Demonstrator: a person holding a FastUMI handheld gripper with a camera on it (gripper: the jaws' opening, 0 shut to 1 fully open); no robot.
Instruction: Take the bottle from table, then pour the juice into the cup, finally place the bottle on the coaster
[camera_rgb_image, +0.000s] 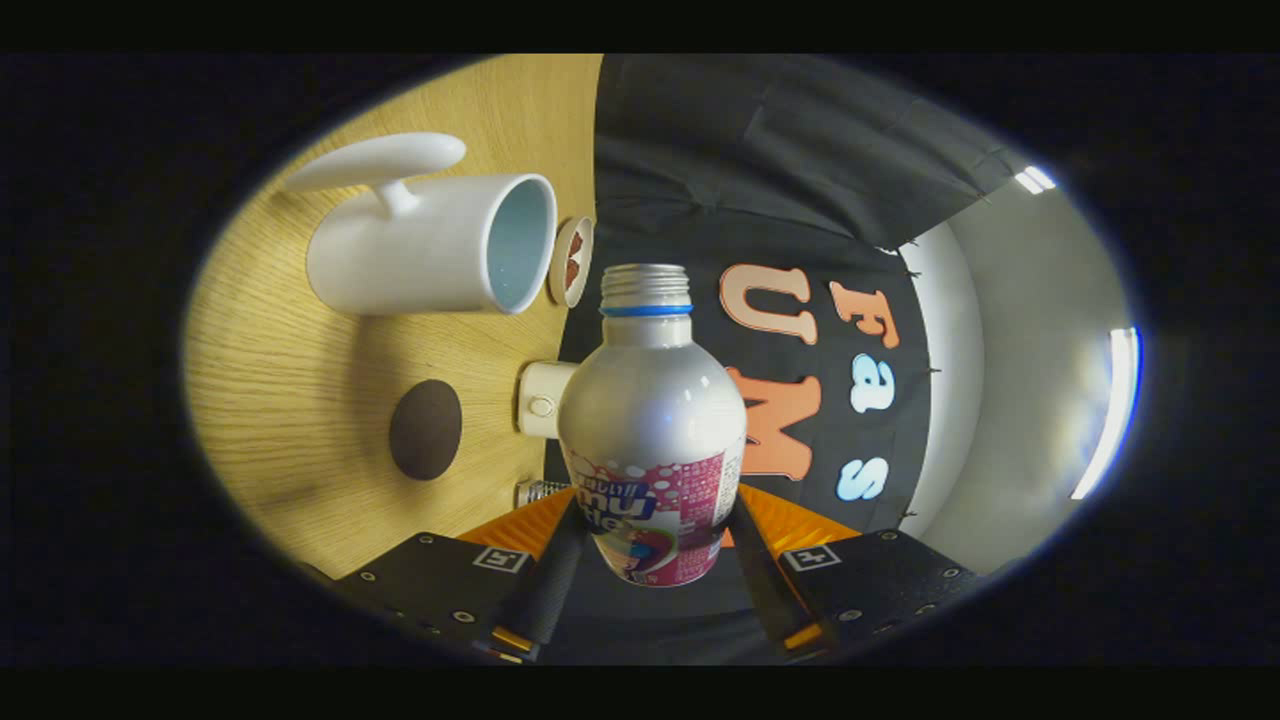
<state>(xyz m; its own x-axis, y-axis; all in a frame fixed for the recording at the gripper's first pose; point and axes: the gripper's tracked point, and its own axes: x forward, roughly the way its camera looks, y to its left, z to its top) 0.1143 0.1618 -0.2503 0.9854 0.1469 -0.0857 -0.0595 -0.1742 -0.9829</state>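
Right now my hand-held gripper (655, 545) is clamped on the bottle (652, 430): both fingers press against its lower sides, one on each flank of the pink and white label, so the jaws stand only as far apart as the bottle is wide. The bottle sits between my fingers and points straight ahead along them, its silvery shoulder rising to a threaded neck with a blue ring beneath it. The mouth is open, with no cap on it.

The whole view is rolled a quarter turn, so the wooden counter (290, 360) stands to the left of my fingers like a wall.

Just past the bottle's left shoulder, and partly hidden by it, is a small cream-coloured fitting (540, 398) at the counter's edge; I cannot tell what it is. A little metal spring-like piece (540, 492) shows beside my left finger, also at that edge.

Further left on the wood lies the dark round coaster (425, 429), bare and well apart from the bottle.

Beyond the coaster, ahead and left of the bottle's neck, stands the white cup (430, 245), its handle away from my fingers and its pale blue inside turned toward the bottle's side. A small round dish (571, 262) rests just beside the cup's rim. The bottle's mouth is near that rim but not over it.
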